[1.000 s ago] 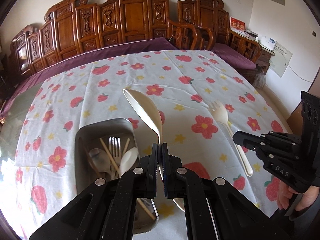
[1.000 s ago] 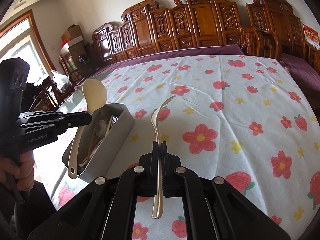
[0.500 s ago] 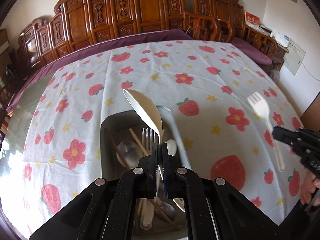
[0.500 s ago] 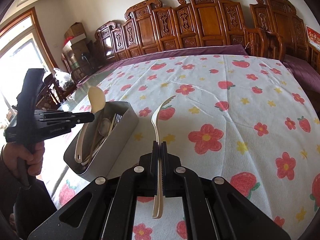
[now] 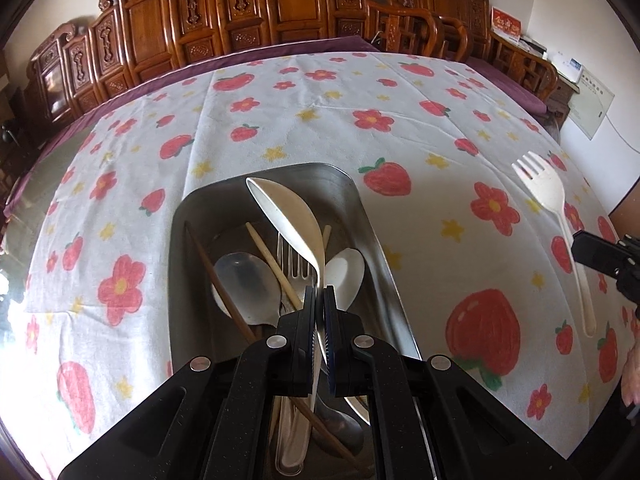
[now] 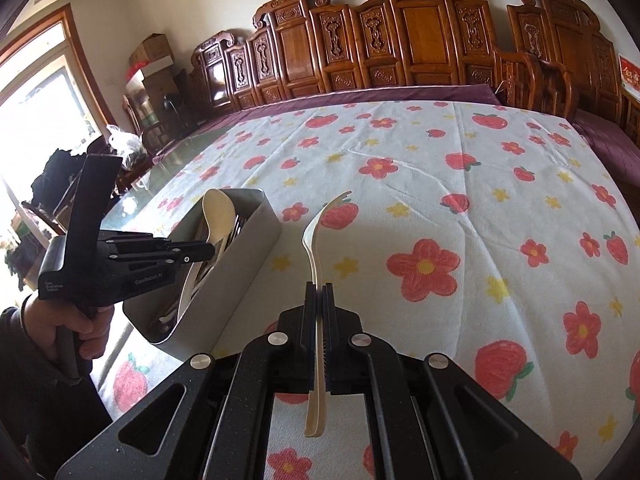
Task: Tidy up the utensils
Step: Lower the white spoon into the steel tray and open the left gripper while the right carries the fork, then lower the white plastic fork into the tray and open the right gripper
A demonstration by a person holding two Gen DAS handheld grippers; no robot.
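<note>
My left gripper (image 5: 319,296) is shut on a cream spoon (image 5: 290,220) and holds it over the metal utensil box (image 5: 360,208). The box holds a metal fork (image 5: 294,264), chopsticks (image 5: 272,264) and other spoons. In the right wrist view the left gripper (image 6: 208,250) sits above the box (image 6: 240,264) with the spoon (image 6: 218,212) inside its rim. My right gripper (image 6: 320,292) is shut on a cream plastic fork (image 6: 316,236), held above the cloth to the right of the box. That fork also shows in the left wrist view (image 5: 548,196).
The table carries a white cloth with strawberries and flowers (image 6: 460,216). Carved wooden chairs (image 6: 400,36) line the far edge. A bare glass strip of table (image 6: 160,184) lies left of the box. A window and clutter are at far left.
My left gripper has moved left and forward with the spoon, from beside the box to over it. My right gripper with the fork has hardly moved.
</note>
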